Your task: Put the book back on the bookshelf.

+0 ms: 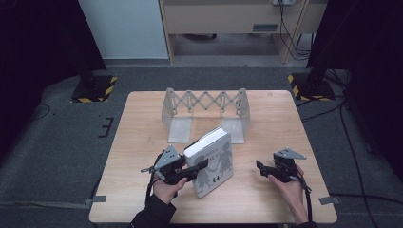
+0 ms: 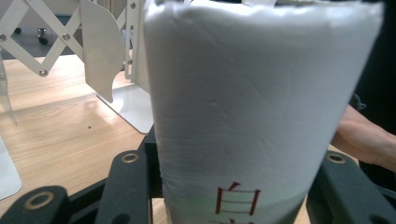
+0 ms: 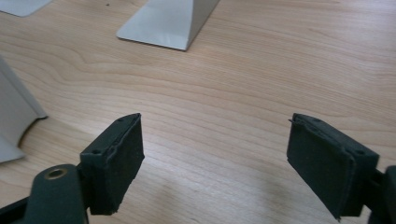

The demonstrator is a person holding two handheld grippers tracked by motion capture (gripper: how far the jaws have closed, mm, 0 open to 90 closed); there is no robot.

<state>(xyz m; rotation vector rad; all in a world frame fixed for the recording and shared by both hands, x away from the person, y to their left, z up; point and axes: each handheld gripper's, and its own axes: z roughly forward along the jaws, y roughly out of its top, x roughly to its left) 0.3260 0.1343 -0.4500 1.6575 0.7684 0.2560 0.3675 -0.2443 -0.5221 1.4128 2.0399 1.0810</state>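
Note:
A thick white book (image 1: 212, 161) with grey figures on its cover sits tilted at the middle of the wooden table (image 1: 271, 114), its left side raised. My left gripper (image 1: 199, 167) is shut on it from the left. In the left gripper view the book's white edge (image 2: 247, 107) with red characters sits between the black jaws of that gripper (image 2: 233, 186). My right gripper (image 1: 260, 169) rests to the right of the book, apart from it. In the right gripper view the right gripper (image 3: 215, 158) stands open over bare wood, nothing between the pads.
A white expandable book rack (image 1: 205, 103) with a scissor lattice and two end plates stands behind the book. Its plates (image 2: 95, 51) rise close beyond the left gripper, and one base plate (image 3: 168, 21) lies ahead of the right gripper. Black stands flank the table.

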